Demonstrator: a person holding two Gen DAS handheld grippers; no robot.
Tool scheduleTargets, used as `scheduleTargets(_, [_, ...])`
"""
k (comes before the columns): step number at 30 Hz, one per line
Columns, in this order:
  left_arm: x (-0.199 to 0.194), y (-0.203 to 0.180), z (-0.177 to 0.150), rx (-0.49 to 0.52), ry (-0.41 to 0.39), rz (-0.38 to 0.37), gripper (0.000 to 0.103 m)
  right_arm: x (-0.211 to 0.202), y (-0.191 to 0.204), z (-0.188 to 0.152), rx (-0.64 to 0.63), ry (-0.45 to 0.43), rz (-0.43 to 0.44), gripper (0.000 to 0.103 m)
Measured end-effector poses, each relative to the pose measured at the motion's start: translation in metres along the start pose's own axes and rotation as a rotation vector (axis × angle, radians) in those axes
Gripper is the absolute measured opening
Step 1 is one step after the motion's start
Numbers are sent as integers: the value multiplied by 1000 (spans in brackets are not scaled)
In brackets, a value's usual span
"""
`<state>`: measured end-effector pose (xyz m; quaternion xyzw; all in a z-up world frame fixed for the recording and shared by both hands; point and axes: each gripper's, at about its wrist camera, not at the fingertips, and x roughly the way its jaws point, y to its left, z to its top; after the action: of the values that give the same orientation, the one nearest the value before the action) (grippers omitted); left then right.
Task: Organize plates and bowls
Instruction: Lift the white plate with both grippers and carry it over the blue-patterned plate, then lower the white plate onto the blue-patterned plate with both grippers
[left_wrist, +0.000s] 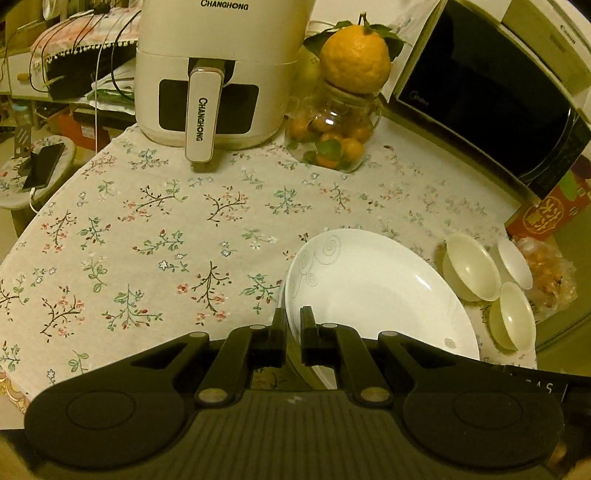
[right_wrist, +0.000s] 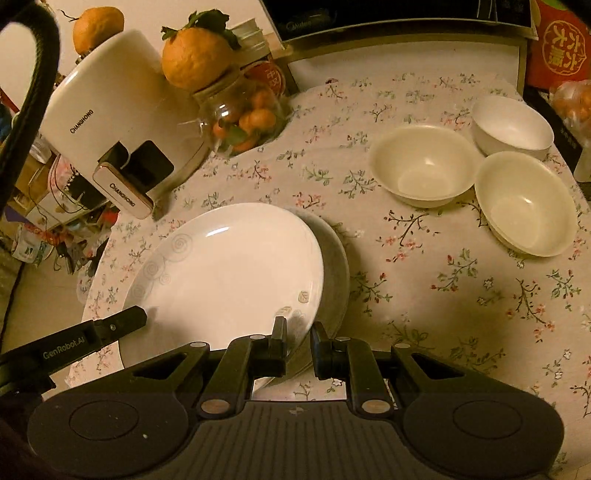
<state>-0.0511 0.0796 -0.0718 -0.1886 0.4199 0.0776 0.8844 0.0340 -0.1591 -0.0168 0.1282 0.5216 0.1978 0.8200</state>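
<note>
top plate (right_wrist: 236, 273) tilted on plate stack, table (right_wrist: 424, 295) front-left | left gripper (left_wrist: 293, 325) pinches its rim | right gripper (right_wrist: 297, 334) clamps near rim | glazed ceramic: stiff, slick, breakable, grip rim only | three bowls (right_wrist: 424, 166) apart, right

Three white bowls (right_wrist: 424, 164) (right_wrist: 511, 125) (right_wrist: 526, 208) in a cluster, two stacked plates (right_wrist: 229, 273) (right_wrist: 334, 266), one air fryer (right_wrist: 118, 114), one glass jar (right_wrist: 243, 114) of small oranges, one microwave (left_wrist: 487, 99), and two grippers (left_wrist: 293, 325) (right_wrist: 298, 338).
</note>
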Motion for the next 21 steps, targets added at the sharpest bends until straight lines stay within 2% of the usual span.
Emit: scheduleTargets(21, [11,-2,-8,25,32,33,6,17,-6,-2,20,25,-12,13])
